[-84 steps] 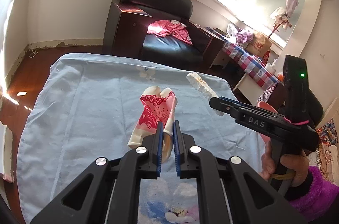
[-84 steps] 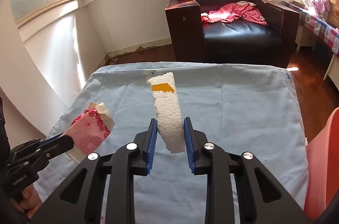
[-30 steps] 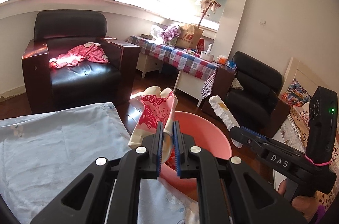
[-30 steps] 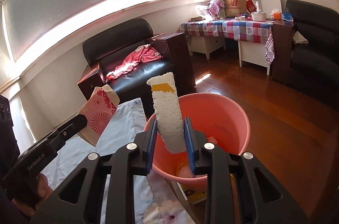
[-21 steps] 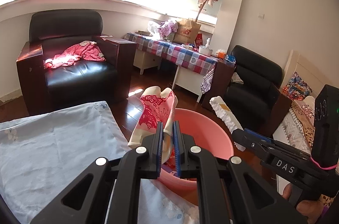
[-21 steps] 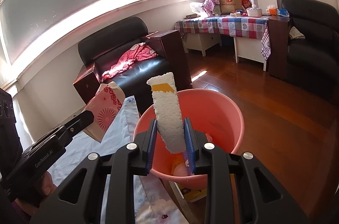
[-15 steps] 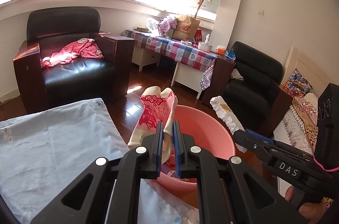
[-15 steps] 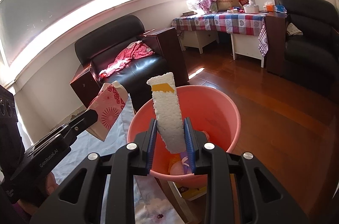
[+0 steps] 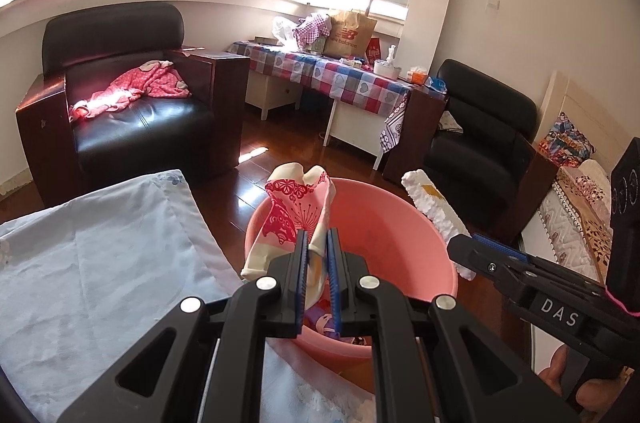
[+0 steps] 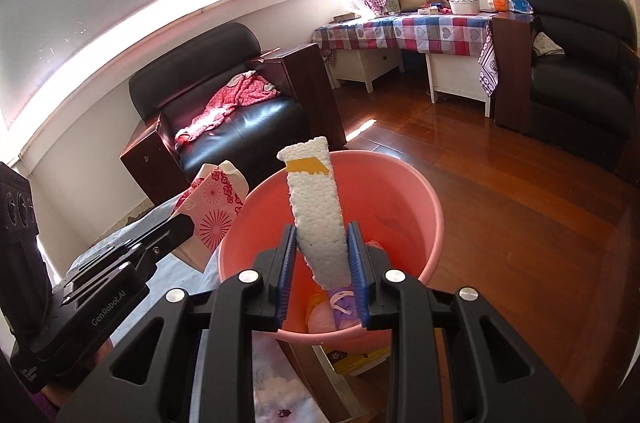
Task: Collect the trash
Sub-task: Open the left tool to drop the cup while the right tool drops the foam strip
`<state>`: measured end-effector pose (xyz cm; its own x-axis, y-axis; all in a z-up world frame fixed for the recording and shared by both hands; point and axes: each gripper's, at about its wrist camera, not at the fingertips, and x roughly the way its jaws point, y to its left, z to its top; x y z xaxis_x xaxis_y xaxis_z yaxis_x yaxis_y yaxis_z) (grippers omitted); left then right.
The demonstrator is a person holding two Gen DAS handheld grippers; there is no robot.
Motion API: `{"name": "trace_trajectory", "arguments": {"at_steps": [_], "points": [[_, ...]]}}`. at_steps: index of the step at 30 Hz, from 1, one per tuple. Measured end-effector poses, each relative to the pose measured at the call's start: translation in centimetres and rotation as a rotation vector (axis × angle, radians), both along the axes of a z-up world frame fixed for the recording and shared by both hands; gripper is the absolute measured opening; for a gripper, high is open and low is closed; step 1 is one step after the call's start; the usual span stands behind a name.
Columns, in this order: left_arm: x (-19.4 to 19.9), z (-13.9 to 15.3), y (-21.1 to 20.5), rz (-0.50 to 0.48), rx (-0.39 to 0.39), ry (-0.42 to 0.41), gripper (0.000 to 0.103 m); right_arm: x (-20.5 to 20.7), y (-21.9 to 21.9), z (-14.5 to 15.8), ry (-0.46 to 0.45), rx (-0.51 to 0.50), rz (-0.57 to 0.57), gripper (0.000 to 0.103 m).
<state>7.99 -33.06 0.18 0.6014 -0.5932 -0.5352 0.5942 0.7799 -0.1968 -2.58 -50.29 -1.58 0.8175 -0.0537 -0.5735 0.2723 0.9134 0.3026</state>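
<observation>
Both tongs had swung from the desk [image 9: 100,263] to the pink bucket [image 10: 424,207]: left tongs [image 9: 318,263] clamping the floral paper packet [image 9: 296,211], right tongs [image 10: 322,263] the styrofoam strip [image 10: 316,207] (release seemed next).

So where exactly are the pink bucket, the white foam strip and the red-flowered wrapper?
pink bucket [image 10: 434,223]: right wrist view, bare right rim.
white foam strip [image 10: 318,207]: right wrist view, middle of its face.
red-flowered wrapper [image 9: 294,211]: left wrist view, printed middle.
</observation>
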Motion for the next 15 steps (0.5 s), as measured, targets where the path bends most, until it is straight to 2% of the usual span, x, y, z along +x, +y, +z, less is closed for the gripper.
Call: {"name": "trace_trajectory", "arguments": {"at_steps": [9, 11, 13, 15], "points": [[0.6, -1.1, -0.8, -0.005, 0.017, 0.017, 0.009, 0.8, -0.3, -0.7, 0.016, -0.003, -0.01, 0.026], [0.7, -1.3, -0.8, -0.003, 0.019, 0.021, 0.016, 1.0, -0.4, -0.9, 0.02, 0.002, -0.011, 0.026], [0.8, -1.5, -0.8, 0.007, 0.023, 0.021, 0.038, 1.2, -0.4, -1.1, 0.027, 0.007, -0.012, 0.026], [0.7, -1.5, -0.7, 0.015, 0.019, 0.016, 0.042, 1.3, -0.6, -1.2, 0.034, 0.012, -0.012, 0.026]]}}
